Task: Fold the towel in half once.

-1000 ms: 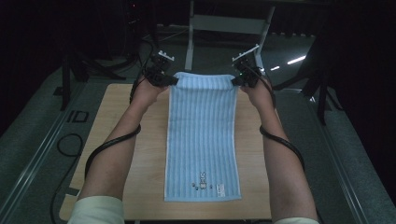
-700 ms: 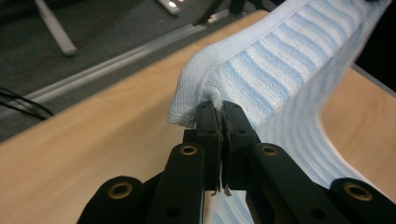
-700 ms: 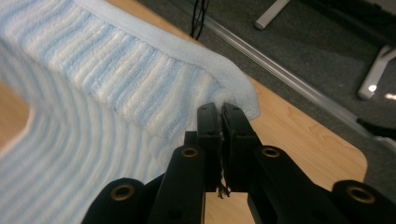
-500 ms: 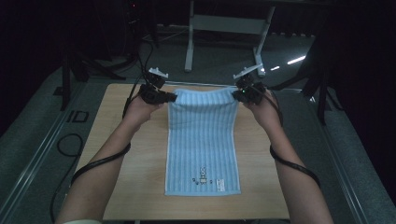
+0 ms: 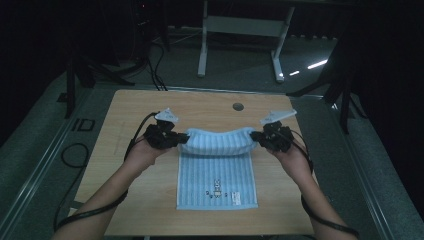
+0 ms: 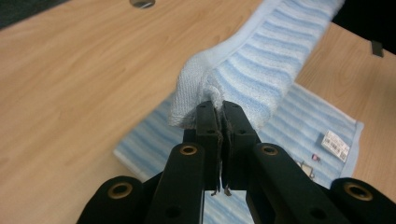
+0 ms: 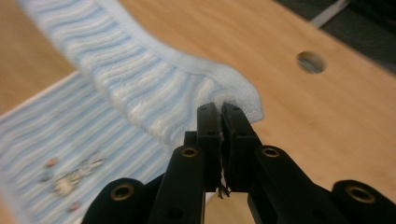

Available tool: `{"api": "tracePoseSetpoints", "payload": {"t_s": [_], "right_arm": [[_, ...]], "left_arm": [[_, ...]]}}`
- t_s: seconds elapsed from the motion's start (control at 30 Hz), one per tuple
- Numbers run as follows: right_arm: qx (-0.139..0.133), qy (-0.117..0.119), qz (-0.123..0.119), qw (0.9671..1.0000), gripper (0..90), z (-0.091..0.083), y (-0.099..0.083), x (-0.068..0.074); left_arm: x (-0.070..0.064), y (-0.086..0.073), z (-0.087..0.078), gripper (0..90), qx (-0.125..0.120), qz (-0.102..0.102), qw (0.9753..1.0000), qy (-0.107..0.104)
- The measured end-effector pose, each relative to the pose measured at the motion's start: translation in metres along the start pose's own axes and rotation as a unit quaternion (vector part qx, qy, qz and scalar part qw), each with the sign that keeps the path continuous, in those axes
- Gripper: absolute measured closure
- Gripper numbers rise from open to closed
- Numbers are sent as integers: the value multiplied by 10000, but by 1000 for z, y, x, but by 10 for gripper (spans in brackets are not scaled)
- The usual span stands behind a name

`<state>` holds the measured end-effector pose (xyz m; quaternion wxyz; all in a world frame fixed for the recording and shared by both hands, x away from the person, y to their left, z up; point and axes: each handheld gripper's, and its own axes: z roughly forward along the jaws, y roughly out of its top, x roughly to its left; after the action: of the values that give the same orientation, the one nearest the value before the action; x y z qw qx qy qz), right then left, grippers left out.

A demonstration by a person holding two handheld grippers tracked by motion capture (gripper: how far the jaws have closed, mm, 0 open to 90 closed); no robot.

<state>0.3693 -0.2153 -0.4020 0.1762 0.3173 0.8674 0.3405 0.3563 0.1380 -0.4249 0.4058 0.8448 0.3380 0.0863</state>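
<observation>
Two corners of a blue striped towel pinched in closed jaws, left gripper and right gripper; far edge lifted, sagging between; near half flat on wooden table.

Towel: pale blue ground with narrow stripes alternating light blue and whitish, running along its length; plain light-blue border at the hem. Near the towel's near edge, a small embroidered motif in dark and reddish tones, and just beside it a white label with dark print.

Desk: light wood grain, warm tan; one dark round hole beyond the towel's raised fold.

Left gripper and right gripper: black fingers with brass-coloured rivets, each topped by a grey plate.

Floor around the desk: dark grey.
</observation>
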Motion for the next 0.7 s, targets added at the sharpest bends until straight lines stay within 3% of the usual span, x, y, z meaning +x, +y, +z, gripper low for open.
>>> {"api": "tracePoseSetpoints", "payload": {"t_s": [0.07, 0.27, 0.37, 0.47, 0.7], "right_arm": [[-60, 108, 84, 9999, 865, 0, -16, 9], [188, 351, 155, 9991, 865, 19, -56, 28], [262, 514, 327, 9978, 865, 30, -72, 31], [411, 636, 414, 9963, 865, 41, -86, 33], [643, 736, 612, 9933, 865, 62, -106, 32]], "left_arm": [[-5, -14, 4, 861, 79, -104, 9999, 32], [-18, -59, 28, 861, 401, -288, 9986, -193], [-20, -76, 40, 860, 511, -410, 9973, -319], [-16, -89, 49, 860, 589, -600, 9956, -402], [-10, -102, 68, 860, 827, -693, 9931, -455]]}}
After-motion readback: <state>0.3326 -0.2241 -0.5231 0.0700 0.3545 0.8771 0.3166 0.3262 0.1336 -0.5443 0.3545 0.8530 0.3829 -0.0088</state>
